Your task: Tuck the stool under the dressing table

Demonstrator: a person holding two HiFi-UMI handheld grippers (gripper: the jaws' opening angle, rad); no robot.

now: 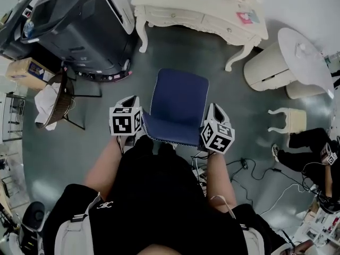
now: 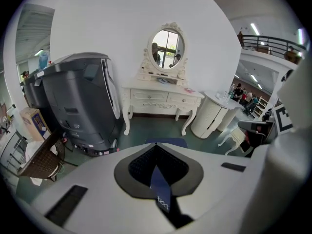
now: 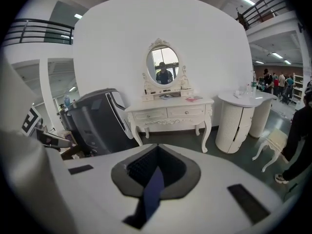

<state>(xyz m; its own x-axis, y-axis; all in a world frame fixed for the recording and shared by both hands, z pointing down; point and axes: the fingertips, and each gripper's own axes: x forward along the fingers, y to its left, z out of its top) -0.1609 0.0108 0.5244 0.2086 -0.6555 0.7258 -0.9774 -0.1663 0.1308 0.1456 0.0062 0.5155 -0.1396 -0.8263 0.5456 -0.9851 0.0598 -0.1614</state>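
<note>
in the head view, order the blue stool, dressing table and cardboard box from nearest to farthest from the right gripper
1. blue stool, right beside the right gripper, its edge between the jaws.
2. dressing table, ahead, at the top of the view.
3. cardboard box, far off at the left edge.

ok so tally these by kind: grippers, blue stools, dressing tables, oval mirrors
grippers: 2, left gripper and right gripper, both shut on the blue stool edge
blue stool: 1
dressing table: 1
oval mirror: 1
total: 5
</note>
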